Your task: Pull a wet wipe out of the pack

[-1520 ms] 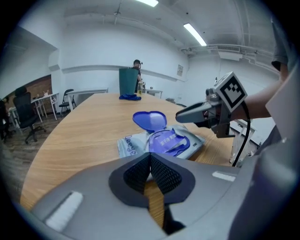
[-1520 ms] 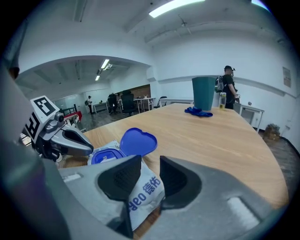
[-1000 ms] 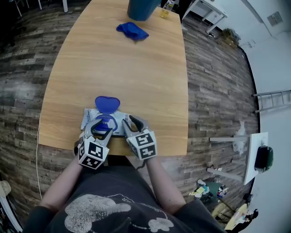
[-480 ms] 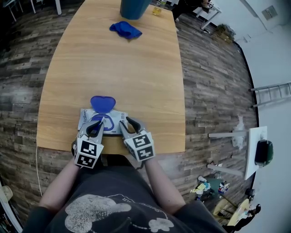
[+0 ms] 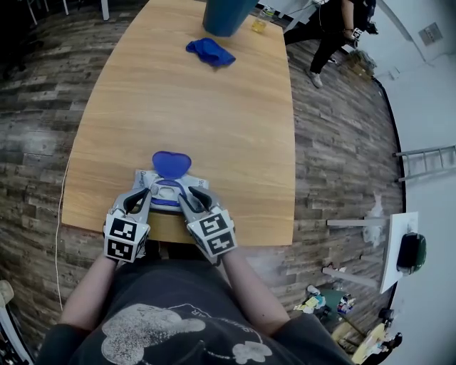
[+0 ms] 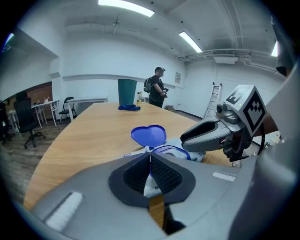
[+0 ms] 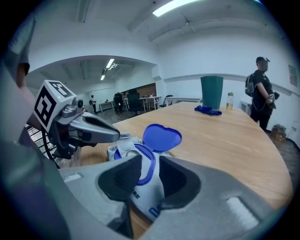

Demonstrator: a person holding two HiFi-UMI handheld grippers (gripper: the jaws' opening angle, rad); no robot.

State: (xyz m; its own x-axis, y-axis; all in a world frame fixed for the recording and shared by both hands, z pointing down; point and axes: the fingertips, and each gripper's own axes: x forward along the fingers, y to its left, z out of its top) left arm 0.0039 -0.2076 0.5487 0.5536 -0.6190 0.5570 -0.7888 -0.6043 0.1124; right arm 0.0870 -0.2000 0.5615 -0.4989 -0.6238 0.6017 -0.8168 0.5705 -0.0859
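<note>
— How does the pack look?

— The pack (image 5: 191, 182) is a flat white pouch with blue print, lying on the table (image 5: 199, 107). Its blue heart-shaped lid (image 5: 171, 163) is flipped back on the far side. White shows inside the blue-ringed hole.

— And your tongs?

— My left tongs (image 5: 146, 192) have their jaws pressed together on the thin white left edge of the pack. My right tongs (image 7: 150, 166) have their jaws spread and grip nothing, with the blue ring showing between them.

— Any room round the pack?

— Little on my side, as the pack lies close to the table's near edge. Beyond the pack the wood runs free up to a blue cloth (image 5: 210, 52) and a teal bin (image 5: 226, 16), both well apart from the pack. Right of the pack there's more free wood to the side edge.
</note>
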